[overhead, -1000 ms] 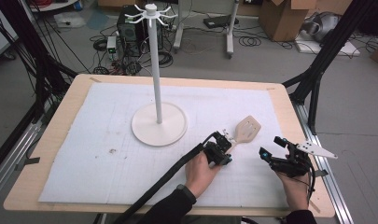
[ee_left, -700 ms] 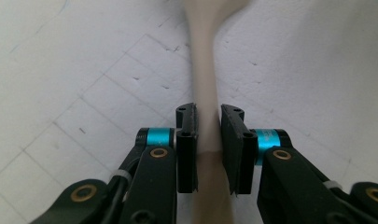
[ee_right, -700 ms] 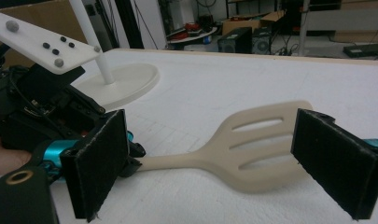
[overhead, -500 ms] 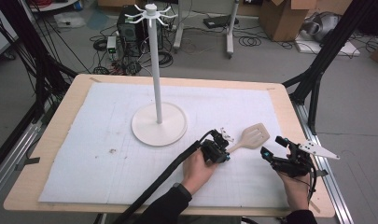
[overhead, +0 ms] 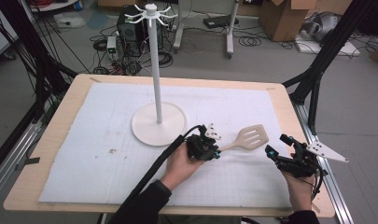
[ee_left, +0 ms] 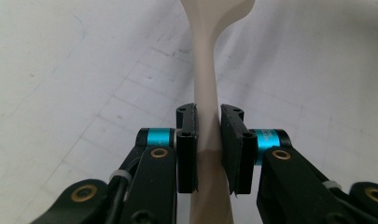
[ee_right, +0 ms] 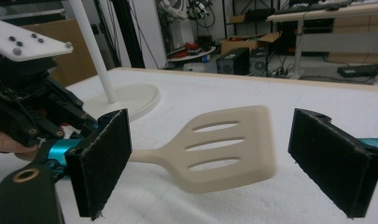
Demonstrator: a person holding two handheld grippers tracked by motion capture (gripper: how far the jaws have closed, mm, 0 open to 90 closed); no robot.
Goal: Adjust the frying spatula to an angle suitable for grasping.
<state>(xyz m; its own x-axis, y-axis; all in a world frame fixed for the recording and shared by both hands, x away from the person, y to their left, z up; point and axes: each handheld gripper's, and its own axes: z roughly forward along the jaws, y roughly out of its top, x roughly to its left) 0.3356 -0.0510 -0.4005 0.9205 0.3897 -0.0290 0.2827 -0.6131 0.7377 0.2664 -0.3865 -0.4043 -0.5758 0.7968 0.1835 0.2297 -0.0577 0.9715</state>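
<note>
- Turned since a second ago, the cream slotted spatula now shows its slots from above, its head further right, toward the right gripper.
- White gridded mat covers the wooden desk; cables and cardboard boxes litter the grey floor behind.
- Left gripper clamps the spatula's handle, whose head is cut off in the left gripper view.
- Right gripper's jaws stand wide, empty, flanking the blurred head.
- White hook stand sits on the mat.
</note>
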